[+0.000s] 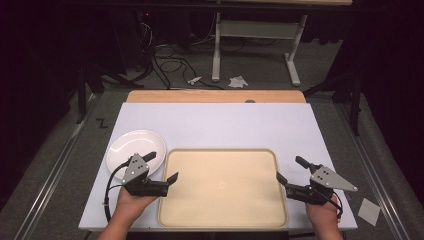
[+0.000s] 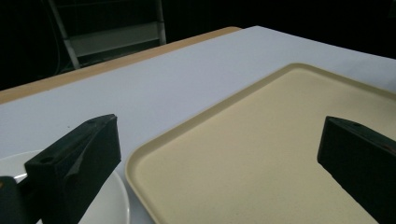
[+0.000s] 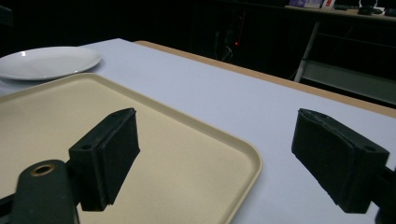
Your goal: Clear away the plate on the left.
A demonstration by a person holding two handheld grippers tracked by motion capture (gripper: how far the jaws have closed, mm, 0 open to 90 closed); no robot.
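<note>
High view: both grippers' jaws spread, flanking tray [image 1: 222, 187], plate [image 1: 131, 145] beside left gripper [image 1: 160, 167].

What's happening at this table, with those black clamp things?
A person holds a two-jaw gripper in each hand. The left gripper hangs open at the left edge of an empty beige tray, beside a white plate. The right gripper hangs open at the tray's right edge. Neither is gripping anything yet.

overhead view, low gripper views, shared tray [image 1: 222, 187]
</note>
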